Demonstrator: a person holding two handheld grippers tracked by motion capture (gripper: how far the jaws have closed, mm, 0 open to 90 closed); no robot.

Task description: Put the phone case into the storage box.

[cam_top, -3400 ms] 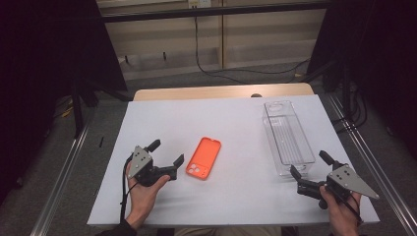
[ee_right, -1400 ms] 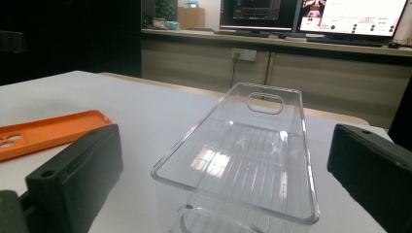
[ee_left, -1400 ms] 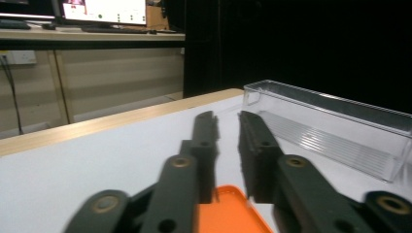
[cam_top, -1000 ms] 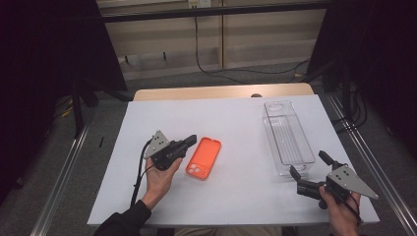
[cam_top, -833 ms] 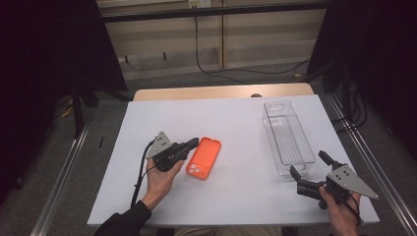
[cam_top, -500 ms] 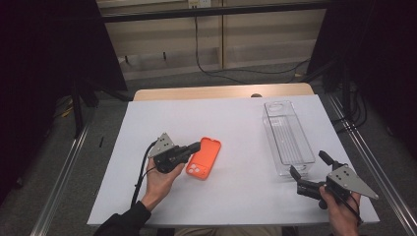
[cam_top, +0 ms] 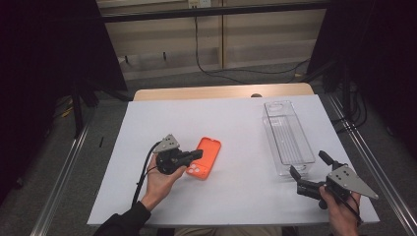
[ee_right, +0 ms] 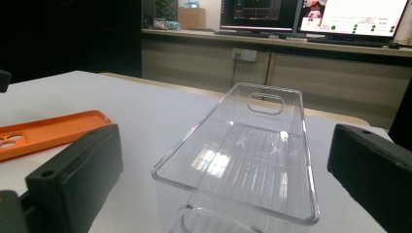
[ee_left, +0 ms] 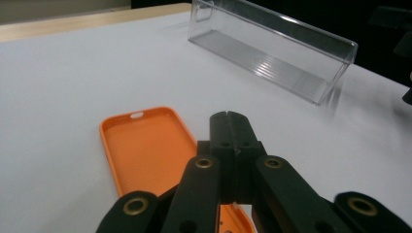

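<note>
A lab or office: lit monitors (ee_right: pixel 311 14) on a bench, wall sockets (ee_right: pixel 244 54), trailing cables (cam_top: pixel 206 59).

My own jaws covered the near end of the orange phone case (ee_left: pixel 145 150) in the left gripper view. Clear bin (ee_right: pixel 243 160): near end cut off by the frame's bottom edge in the right gripper view. Monitor (ee_right: pixel 352 14) text too small to read.
</note>
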